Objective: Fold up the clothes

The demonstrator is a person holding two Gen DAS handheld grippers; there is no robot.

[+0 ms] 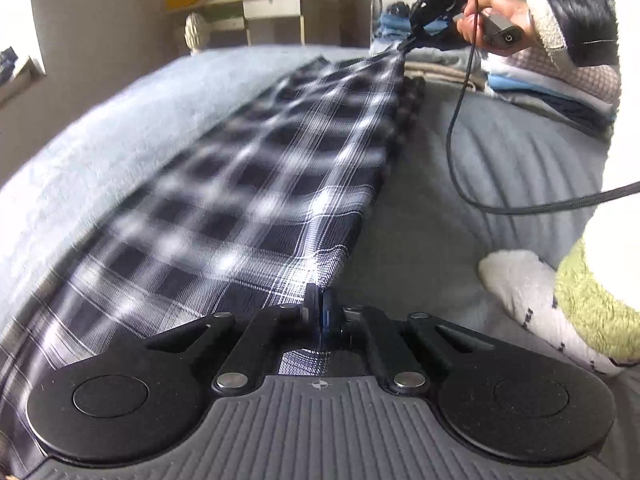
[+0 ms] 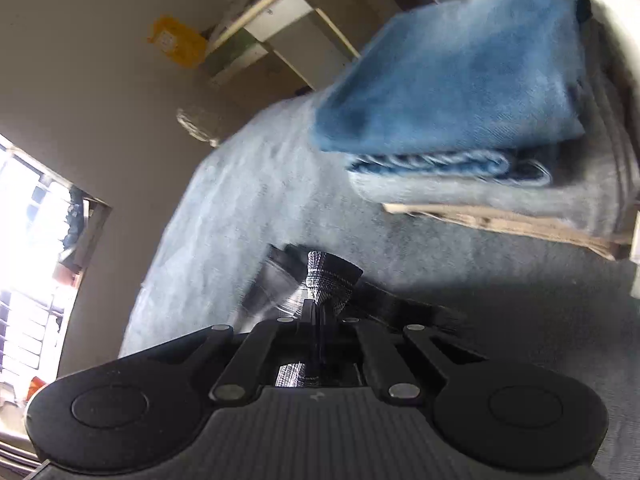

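A dark navy and white plaid garment is stretched in the air over the grey-blue bed. My left gripper is shut on its near corner. My right gripper, held by a hand at the top right of the left wrist view, is shut on the far corner. In the right wrist view the right gripper pinches a bunched tip of the plaid cloth, with the rest hanging below it.
A stack of folded clothes, blue jeans on top, lies on the bed ahead of the right gripper; it also shows in the left wrist view. A white and green plush toy lies at right. A black cable hangs from the right gripper.
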